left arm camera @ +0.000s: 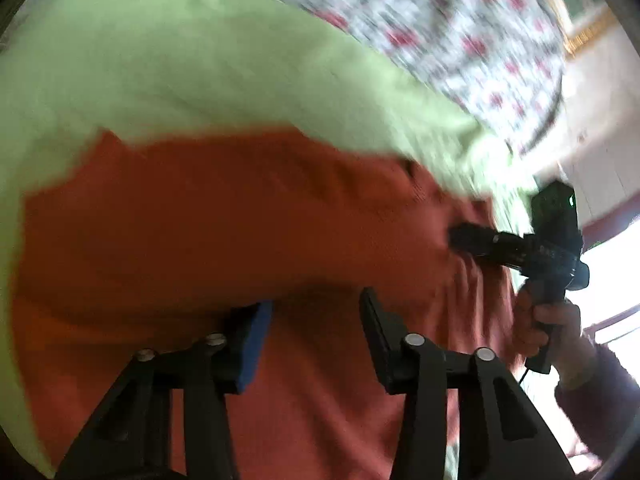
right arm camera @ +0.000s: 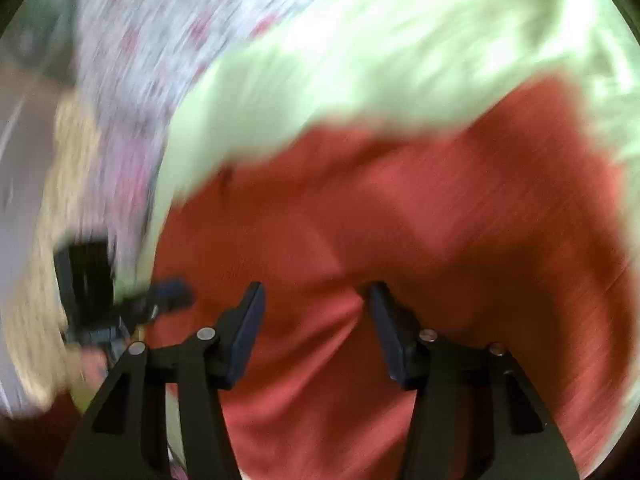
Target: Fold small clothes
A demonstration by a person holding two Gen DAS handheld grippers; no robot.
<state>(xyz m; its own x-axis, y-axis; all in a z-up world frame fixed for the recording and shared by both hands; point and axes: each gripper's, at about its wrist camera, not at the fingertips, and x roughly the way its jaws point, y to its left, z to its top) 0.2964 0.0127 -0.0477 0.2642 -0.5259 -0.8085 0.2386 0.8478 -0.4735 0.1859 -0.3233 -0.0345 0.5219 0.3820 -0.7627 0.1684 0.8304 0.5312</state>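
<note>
A rust-red small garment lies on a light green cloth; it also fills the right wrist view, with the green cloth behind it. My left gripper is open, its fingers just over the garment's near part. My right gripper is open too, over the garment. In the left wrist view the right gripper reaches in at the garment's right edge. In the right wrist view the left gripper shows at the garment's left edge, blurred.
A floral bedsheet with red flowers lies under the green cloth and also shows in the right wrist view. A hand holds the right gripper's handle. A white wall and a bright window are at the right.
</note>
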